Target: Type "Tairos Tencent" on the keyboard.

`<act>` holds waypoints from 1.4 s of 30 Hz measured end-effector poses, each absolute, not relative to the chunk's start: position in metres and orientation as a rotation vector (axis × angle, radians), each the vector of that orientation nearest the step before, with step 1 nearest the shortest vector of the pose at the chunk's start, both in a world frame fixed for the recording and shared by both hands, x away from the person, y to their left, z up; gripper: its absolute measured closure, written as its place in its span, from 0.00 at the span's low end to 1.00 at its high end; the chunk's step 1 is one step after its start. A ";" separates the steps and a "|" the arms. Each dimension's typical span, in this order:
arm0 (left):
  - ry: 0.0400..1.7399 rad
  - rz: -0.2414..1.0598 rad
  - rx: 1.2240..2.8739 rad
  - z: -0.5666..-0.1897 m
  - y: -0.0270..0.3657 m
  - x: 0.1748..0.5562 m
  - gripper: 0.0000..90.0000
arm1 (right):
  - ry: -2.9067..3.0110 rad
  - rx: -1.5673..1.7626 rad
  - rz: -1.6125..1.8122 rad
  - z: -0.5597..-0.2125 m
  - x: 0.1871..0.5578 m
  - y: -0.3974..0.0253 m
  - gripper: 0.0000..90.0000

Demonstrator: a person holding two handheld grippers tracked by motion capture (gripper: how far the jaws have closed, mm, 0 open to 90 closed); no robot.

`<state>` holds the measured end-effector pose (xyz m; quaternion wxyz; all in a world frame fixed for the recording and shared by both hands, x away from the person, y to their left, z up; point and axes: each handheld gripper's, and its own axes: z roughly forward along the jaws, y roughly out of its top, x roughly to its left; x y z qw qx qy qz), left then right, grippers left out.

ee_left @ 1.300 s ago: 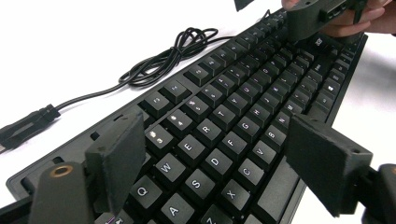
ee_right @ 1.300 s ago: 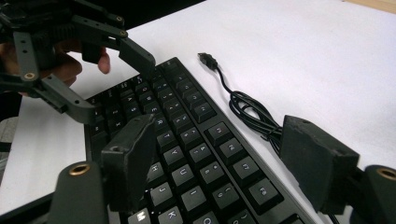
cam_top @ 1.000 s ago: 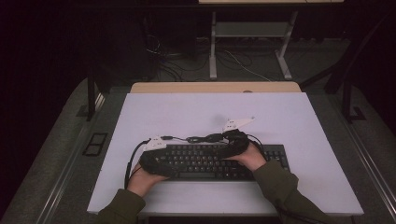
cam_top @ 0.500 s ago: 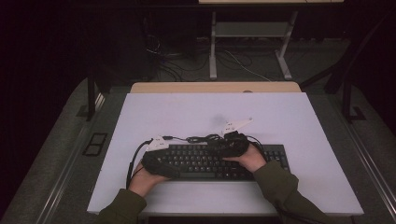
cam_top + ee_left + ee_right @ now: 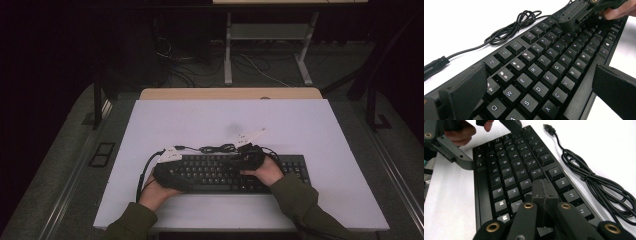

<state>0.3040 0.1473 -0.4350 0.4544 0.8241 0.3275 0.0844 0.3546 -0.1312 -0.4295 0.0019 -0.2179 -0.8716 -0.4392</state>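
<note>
A black keyboard point(image 5: 220, 172) lies across the near part of the white table point(image 5: 300, 125). Its black cable point(image 5: 215, 148) is coiled just behind it, and the coil point(image 5: 599, 182) ends in a USB plug point(image 5: 548, 127). My left gripper point(image 5: 170, 172) is at the keyboard's left end. It stands open point(image 5: 541, 72), with one jaw at the far edge and one at the near edge of the keyboard point(image 5: 544, 65). My right gripper point(image 5: 247, 157) is over the middle keys, shut point(image 5: 543, 183) on nothing. Its tips sit at the key tops point(image 5: 511, 182); contact is unclear.
A wooden strip point(image 5: 230, 93) borders the table's far edge. Beyond it are desk legs point(image 5: 227, 50) and loose cables on the dark floor. Bare white table surface lies behind and to the right of the keyboard.
The right gripper has edged slightly left over the keys. The left gripper has hardly moved at the keyboard's left end.
</note>
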 end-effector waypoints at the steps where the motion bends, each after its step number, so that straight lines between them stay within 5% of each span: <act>1: 0.809 0.208 2.034 -0.435 0.147 0.304 0.00 | -2.737 -0.678 -1.373 -0.430 0.355 -0.131 0.99; 42: 0.806 0.205 2.036 -0.435 0.147 0.304 0.00 | -2.746 -0.657 -1.331 -0.431 0.354 -0.130 0.99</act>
